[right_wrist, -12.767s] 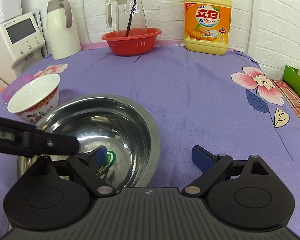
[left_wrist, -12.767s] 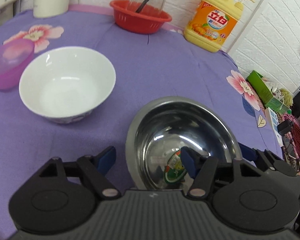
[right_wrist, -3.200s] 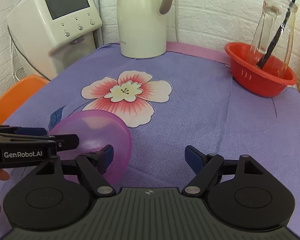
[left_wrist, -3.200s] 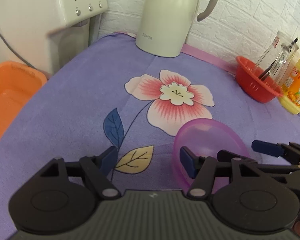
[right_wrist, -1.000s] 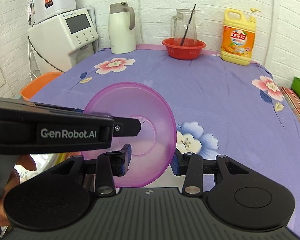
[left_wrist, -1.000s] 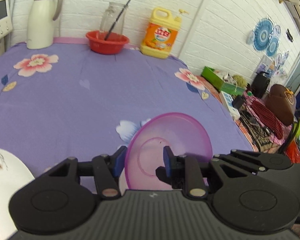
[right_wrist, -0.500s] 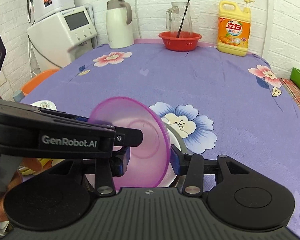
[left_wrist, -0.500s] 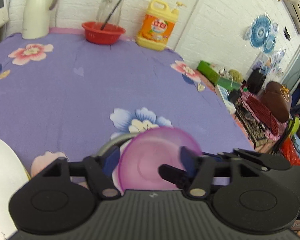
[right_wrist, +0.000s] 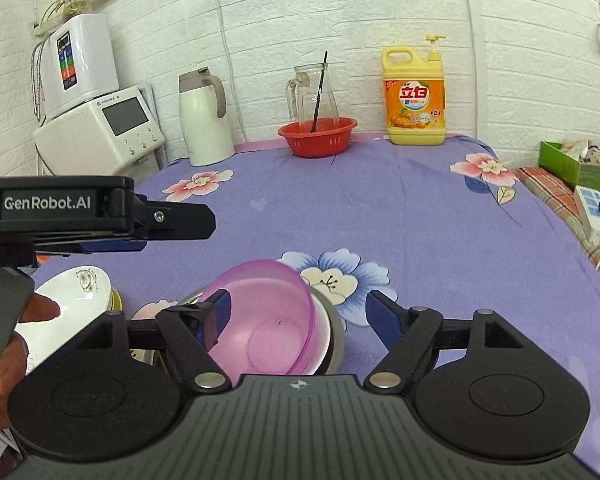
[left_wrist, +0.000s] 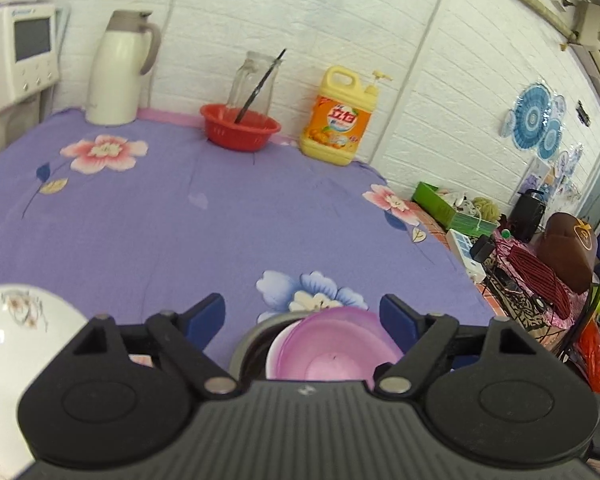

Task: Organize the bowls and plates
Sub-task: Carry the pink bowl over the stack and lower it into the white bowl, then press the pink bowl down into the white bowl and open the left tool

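The pink bowl [right_wrist: 268, 316] sits nested in a white bowl [right_wrist: 322, 328], and both rest inside the steel bowl [right_wrist: 337, 344] at the near edge of the counter [right_wrist: 380, 216]. That stack looks done. Beside it, toward the near left corner, a white plate [right_wrist: 70, 308] lies on what seems a yellow dish [right_wrist: 117, 301], only its rim showing. The far end of the counter holds no other plates or bowls, so I judge the sorting nearly finished.

The left hand-held gripper [left_wrist: 302, 314] is opening, its pads clear of the pink bowl's rim below them. The right hand-held gripper [right_wrist: 300, 312] is opening too; the bowl lies between its fingers, but neither pad presses on it.

The pink bowl is thin, translucent plastic, round and deep, sitting slightly tilted. The steel bowl is shiny with a rolled rim. The plate is glazed white with a small floral print. The counter wears a soft purple flowered cloth.
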